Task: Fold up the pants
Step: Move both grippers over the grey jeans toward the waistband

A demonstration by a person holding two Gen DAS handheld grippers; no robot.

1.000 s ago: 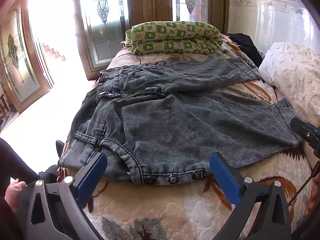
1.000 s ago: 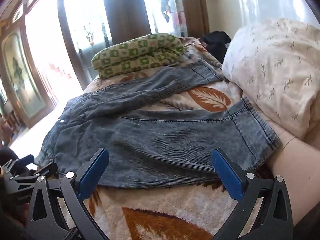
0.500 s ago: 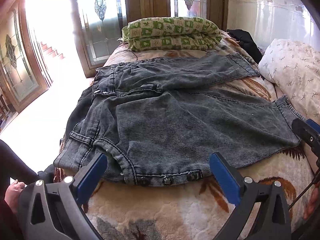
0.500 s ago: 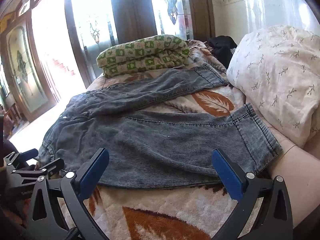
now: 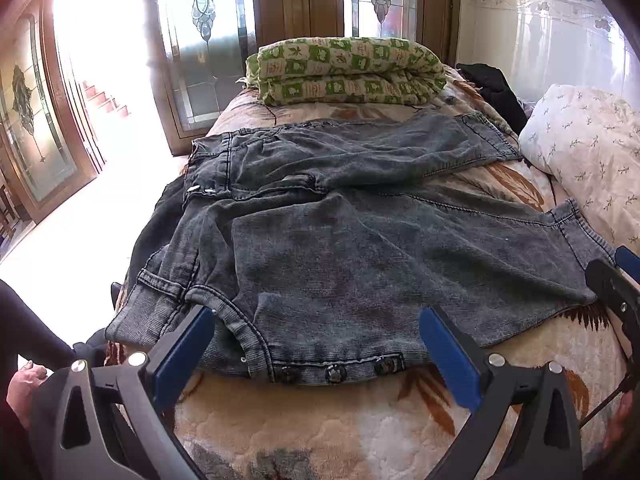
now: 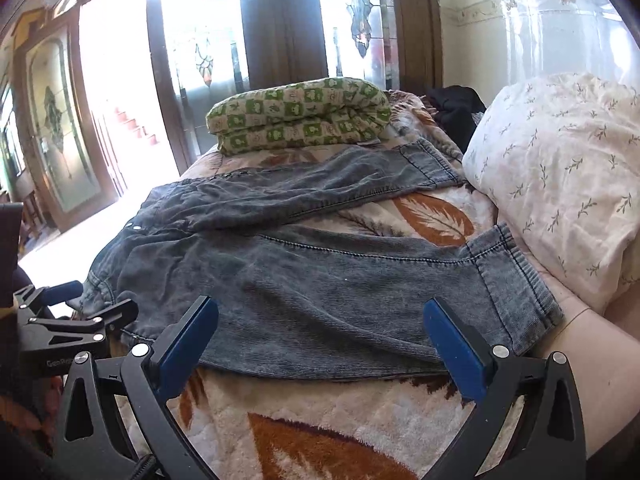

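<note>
Pants (image 5: pixel 340 248) flat on bed (image 5: pixel 320 432), both hand-held grippers (image 5: pixel 316 344) (image 6: pixel 320 336) spread apart, empty.

Black-framed left gripper (image 5: pixel 312 344) and right gripper (image 6: pixel 318 334), blue pads, silver screws.

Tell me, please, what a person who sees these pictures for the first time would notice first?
The grey washed jeans catch the eye first: they lie spread flat across the patterned bed cover, legs apart and pointing toward the white floral pillow. Next come the two open blue-padded claws, the left claw near the waistband and the right claw near the leg. Behind the jeans, a folded green checked quilt sits before bright stained-glass windows.
</note>
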